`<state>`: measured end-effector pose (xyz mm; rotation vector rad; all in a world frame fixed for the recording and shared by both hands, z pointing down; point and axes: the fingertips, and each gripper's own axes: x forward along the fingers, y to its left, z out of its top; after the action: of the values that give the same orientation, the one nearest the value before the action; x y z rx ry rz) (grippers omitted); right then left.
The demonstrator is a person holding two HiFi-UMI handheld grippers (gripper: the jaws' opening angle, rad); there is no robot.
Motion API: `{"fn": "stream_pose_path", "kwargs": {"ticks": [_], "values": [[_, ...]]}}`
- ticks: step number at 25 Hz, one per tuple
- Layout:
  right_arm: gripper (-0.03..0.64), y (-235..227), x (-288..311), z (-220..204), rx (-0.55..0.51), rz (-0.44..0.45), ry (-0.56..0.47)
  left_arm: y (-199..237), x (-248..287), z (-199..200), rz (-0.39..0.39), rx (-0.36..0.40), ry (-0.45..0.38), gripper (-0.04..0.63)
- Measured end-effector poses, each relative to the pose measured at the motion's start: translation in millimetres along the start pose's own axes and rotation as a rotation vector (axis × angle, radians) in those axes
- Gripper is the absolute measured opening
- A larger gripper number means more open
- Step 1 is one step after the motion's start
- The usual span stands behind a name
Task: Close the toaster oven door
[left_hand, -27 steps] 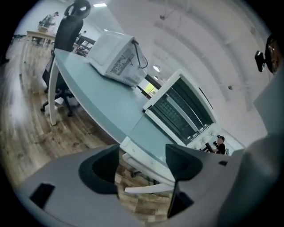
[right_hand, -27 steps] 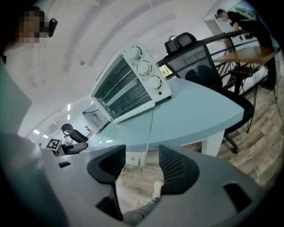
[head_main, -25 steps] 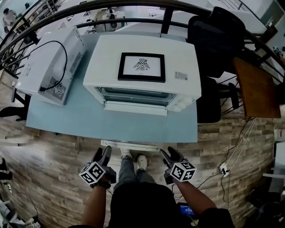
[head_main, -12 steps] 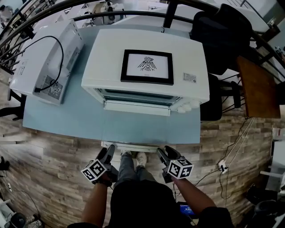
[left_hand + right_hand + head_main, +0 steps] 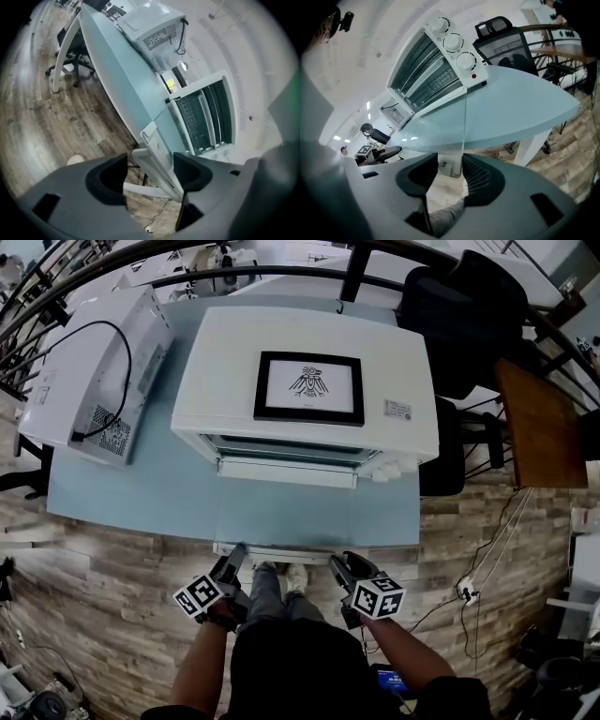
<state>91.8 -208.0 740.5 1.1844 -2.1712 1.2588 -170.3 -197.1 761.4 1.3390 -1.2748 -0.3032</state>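
White toaster oven, pale blue table, grey-brown wood-plank floor, black-framed bird emblem

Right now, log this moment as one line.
door open flat | left claw open, handle between | right claw just closing, handle end between, no grip

Quick count here: one table with two white appliances on it, so that's one toaster oven and one boxy unit. The oven's got three knobs, one door handle and one framed picture. Besides that I count two black office chairs and two shoes.
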Motion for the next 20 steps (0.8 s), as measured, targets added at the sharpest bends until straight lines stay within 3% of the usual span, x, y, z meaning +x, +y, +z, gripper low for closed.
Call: {"fn": "stream_pose_path", "kwargs": {"ticks": [2, 9, 17, 20], "values": [[0.163, 0, -1, 0, 0.002, -0.007, 0.004, -2, 0, -1, -0.011, -0.008, -0.002, 0.282], [0.16, 2, -5, 1, -0.017, -0.046, 0.046, -6, -3, -1, 0.001, -0.013, 0.012, 0.276], [0.158, 19, -26, 18, 0.005, 0.016, 0.01, -29, -25, 6, -0.028, -0.02, -0.04, 0.267], [0.16, 28, -36, 28, 0.028, 0.061, -0.02, -40, -38, 15, -0.035, 0.039, -0.072, 0.265]]}}
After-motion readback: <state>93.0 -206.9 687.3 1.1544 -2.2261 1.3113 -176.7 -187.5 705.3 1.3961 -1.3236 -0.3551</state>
